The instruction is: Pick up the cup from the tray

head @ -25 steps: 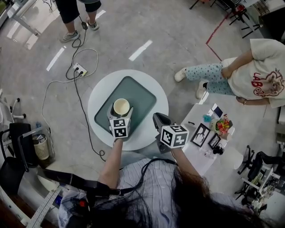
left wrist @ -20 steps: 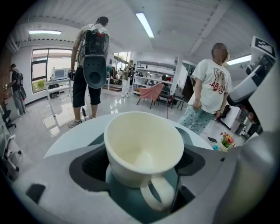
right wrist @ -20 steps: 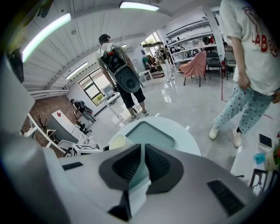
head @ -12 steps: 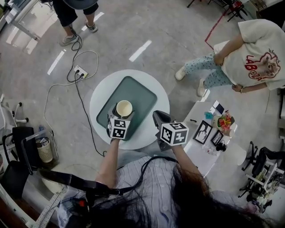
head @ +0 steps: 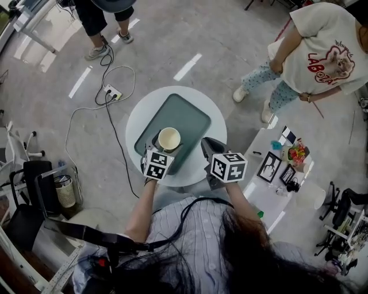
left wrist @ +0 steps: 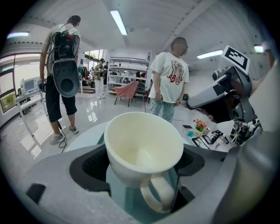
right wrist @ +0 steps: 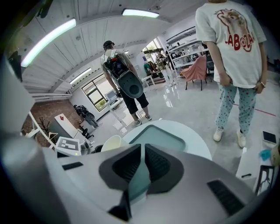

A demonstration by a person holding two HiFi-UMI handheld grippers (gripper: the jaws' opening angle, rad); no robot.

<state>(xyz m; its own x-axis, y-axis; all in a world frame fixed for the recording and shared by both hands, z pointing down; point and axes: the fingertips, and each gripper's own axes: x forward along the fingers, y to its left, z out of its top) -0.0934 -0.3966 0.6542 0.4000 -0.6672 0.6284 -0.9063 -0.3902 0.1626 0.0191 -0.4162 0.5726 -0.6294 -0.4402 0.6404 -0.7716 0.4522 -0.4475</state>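
A cream cup [head: 169, 138] stands over the near-left part of the dark green tray [head: 187, 115] on the round white table [head: 138, 115]. My left gripper [head: 168, 144] is shut on the cup. In the left gripper view the cup [left wrist: 142, 144] fills the space between the black pads [left wrist: 94, 164], leaning a little, its handle toward the camera. My right gripper [head: 206, 142] hovers over the table's near-right edge, jaws shut on nothing. In the right gripper view [right wrist: 142, 162] the tray [right wrist: 155, 135] lies ahead and the cup [right wrist: 113, 143] shows at the left.
A low white side table [head: 276, 172] with frames and small items stands to the right. A person in a white shirt [head: 322, 46] stands beyond it, another person [head: 98, 17] at the far left. A cable and power strip [head: 112, 92] lie on the floor.
The head view has shifted, so the table sits further right. The left gripper stays shut round the cup. The person at the right has stood up and moved further off.
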